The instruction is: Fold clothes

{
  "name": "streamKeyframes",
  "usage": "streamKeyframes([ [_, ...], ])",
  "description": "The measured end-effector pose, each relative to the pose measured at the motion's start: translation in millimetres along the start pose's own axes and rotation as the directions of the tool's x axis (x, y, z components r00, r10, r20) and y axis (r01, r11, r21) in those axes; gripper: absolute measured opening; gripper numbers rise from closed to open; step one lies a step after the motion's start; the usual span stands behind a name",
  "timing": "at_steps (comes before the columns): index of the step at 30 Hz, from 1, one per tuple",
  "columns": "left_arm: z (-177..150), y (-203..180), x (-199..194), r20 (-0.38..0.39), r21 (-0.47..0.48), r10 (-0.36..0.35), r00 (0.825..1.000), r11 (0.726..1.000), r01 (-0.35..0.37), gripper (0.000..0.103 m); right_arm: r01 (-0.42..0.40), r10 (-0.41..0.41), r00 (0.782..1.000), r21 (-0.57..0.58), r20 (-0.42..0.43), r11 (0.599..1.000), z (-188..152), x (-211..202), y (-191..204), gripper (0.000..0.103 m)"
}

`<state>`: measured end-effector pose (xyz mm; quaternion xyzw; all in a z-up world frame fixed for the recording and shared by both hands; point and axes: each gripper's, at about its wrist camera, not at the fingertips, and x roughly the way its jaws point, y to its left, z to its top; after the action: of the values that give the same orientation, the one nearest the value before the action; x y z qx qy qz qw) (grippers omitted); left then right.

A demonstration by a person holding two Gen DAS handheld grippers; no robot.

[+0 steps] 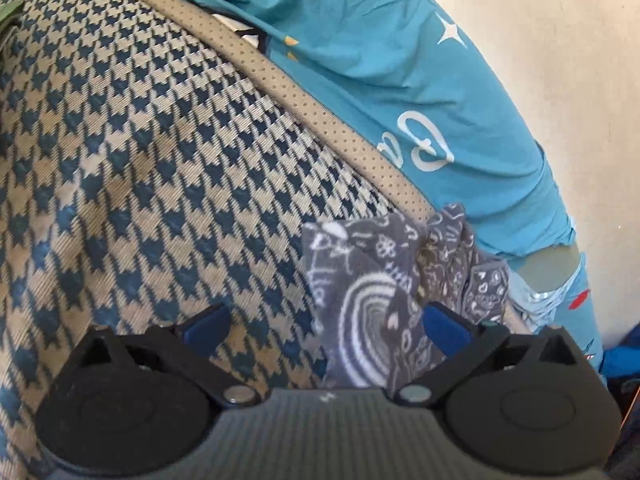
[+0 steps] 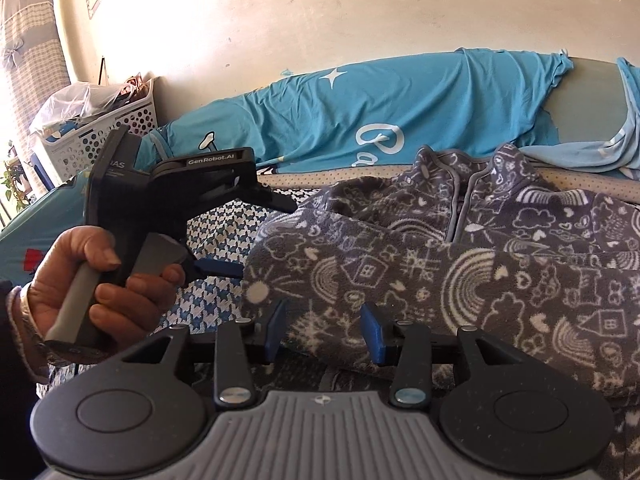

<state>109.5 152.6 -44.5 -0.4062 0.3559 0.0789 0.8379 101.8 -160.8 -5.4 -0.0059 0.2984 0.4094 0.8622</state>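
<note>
The grey fleece jacket with white doodle print point(image 2: 460, 264) lies lengthwise toward three o'clock; the right gripper point(image 2: 326, 330), half-spread and unclamped, overhangs it; the left gripper point(image 2: 256, 236), spread wide, sits at nine o'clock beside its edge.

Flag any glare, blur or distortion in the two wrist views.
Right wrist: upper-left wall blown out near the curtain; fisheye bows the turquoise cover; fleece garment sharp. Left wrist: even light, no glare; houndstooth cover slightly soft, edges curved; fleece near the lens a little blurred.
</note>
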Motion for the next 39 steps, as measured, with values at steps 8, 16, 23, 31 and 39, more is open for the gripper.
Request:
streamKeyframes([
  [8, 0.3, -12.1, 14.0, -0.027, 0.025, -0.034, 0.999, 0.999, 0.034, 0.052, -0.007, 0.007, 1.000, 0.017, -0.016, 1.000, 0.9, 6.1, -1.8, 0.043],
  [16, 5.8, -42.6, 6.4, 0.039, 0.164, -0.076, 0.996, 0.984, 0.069, 0.018, -0.010, 0.011, 1.000, 0.021, -0.015, 1.000, 2.7, 9.5, -1.2, 0.043],
  [23, -9.8, -79.5, 17.6, 0.051, 0.351, -0.079, 0.996, 0.935, 0.056, 0.020, 0.034, -0.034, 0.999, 0.004, -0.010, 0.999, 5.0, 14.2, 0.0, 0.043],
  [31, -13.1, -71.1, 25.5, 0.093, 0.362, 0.060, 0.994, 0.928, -0.090, 0.046, 0.150, -0.150, 0.988, 0.015, 0.046, 0.989, 15.9, 9.2, -16.1, 0.044],
  [39, 2.6, -59.7, -4.2, 0.194, 0.261, 0.030, 0.981, 0.962, -0.081, 0.084, 0.270, -0.271, 0.959, 0.025, 0.084, 0.963, 30.2, 2.4, -42.6, 0.051],
])
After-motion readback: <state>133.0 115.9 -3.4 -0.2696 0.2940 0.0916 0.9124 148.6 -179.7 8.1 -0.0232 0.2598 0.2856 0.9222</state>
